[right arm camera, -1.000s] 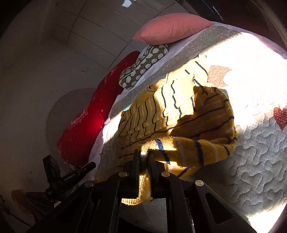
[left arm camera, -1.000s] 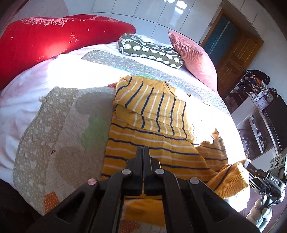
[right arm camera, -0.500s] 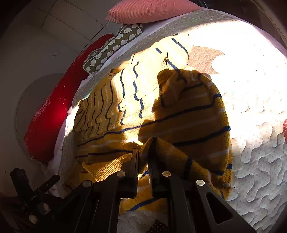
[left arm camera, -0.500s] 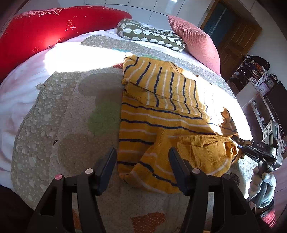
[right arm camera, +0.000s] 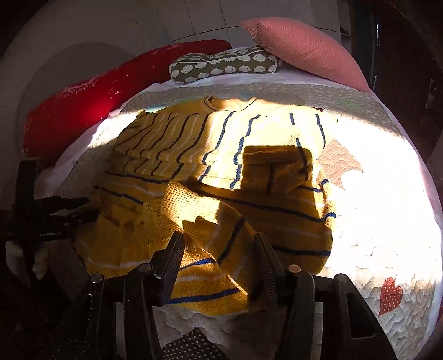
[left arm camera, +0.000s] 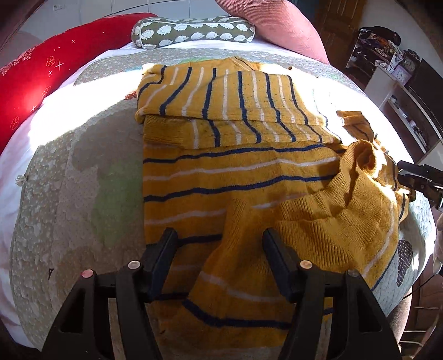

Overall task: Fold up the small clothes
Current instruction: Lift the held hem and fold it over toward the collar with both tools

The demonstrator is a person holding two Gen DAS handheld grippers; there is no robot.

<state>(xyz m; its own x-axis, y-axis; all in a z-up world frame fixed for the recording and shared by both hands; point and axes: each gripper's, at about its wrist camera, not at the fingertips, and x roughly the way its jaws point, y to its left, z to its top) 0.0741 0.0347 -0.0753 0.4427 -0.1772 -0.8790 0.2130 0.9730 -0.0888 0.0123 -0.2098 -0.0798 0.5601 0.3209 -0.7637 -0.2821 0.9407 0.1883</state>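
A yellow sweater (left arm camera: 235, 177) with navy and white stripes lies flat on the quilt (left arm camera: 83, 180). One sleeve is folded across its chest and the lower hem is flopped up over the body in a loose heap. My left gripper (left arm camera: 220, 235) hangs just above the near left part of that heap. Its jaws are opening, with cloth lying under and between them but not pinched. In the right wrist view my right gripper (right arm camera: 218, 239) is over the sweater (right arm camera: 249, 193) hem too. Its jaws are opening and the pads are off the cloth.
Red pillow (left arm camera: 33, 77), green patterned cushion (left arm camera: 191, 30) and pink pillow (left arm camera: 277, 25) line the far edge of the bed. Shelves with clutter (left arm camera: 401, 91) stand at the right. Bright sun washes out the quilt (right arm camera: 387, 207) on the right.
Both grippers were shut on the sweater's hem and now stand apart; the hem has dropped onto the sweater's body. Both have come down closer to the bed.
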